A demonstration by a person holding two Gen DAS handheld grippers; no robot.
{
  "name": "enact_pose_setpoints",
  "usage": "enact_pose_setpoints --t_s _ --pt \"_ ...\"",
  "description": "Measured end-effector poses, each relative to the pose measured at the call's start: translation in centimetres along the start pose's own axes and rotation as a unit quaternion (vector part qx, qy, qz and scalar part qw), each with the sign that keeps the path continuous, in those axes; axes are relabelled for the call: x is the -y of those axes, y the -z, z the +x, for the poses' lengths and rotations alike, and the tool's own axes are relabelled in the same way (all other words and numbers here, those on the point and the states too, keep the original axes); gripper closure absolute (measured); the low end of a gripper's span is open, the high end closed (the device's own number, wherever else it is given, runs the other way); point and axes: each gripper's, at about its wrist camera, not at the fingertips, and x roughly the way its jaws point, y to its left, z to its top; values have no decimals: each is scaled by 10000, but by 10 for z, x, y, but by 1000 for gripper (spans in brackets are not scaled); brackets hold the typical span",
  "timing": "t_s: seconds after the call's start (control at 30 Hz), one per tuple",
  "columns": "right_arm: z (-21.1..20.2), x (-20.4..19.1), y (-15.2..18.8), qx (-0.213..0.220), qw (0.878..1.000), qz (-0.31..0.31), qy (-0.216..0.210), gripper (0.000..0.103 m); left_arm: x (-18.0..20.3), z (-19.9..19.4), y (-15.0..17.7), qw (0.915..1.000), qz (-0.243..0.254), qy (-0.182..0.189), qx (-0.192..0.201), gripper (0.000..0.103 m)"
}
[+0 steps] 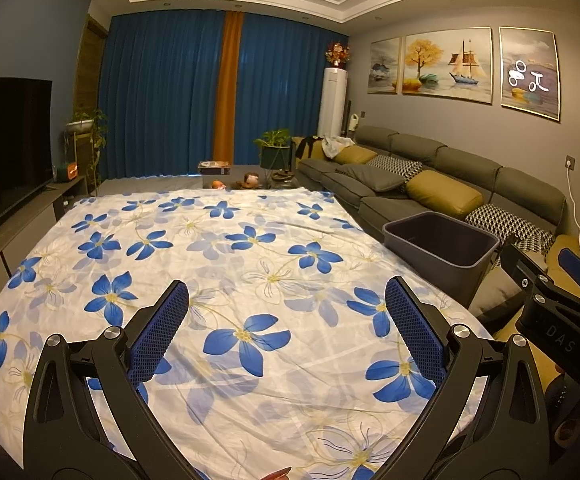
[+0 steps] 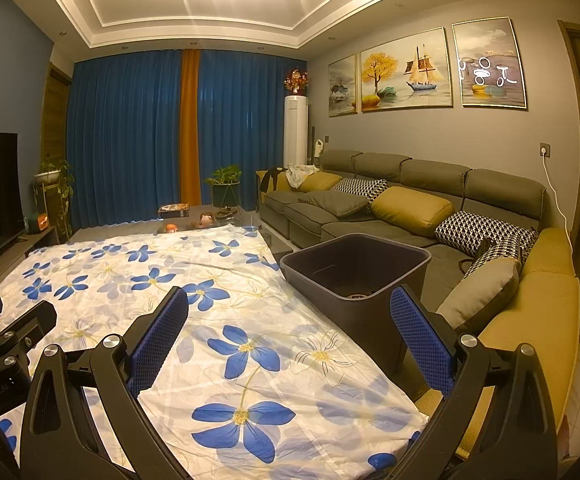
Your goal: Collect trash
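Both your left tool and right tool gape wide, empty; no trash visible ahead, only the rigid dark plastic bin beyond your right tool — grip its rim.

Low table covered by white sheet with blue flowers, wrinkled, spread flat. Dark grey bin at right edge, touching sheet.

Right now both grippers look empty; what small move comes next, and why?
Probably pan to search for trash. Both the left gripper and the right gripper are open and empty, the floral sheet shows no litter, and the bin sits beside it.
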Motion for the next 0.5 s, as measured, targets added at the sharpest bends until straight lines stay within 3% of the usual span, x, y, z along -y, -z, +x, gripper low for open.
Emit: enact_pose_setpoints --t_s 0.5 --pt "0 0 0 2 10000 4 -1 6 1 -1 1 10000 -6 4 9 6"
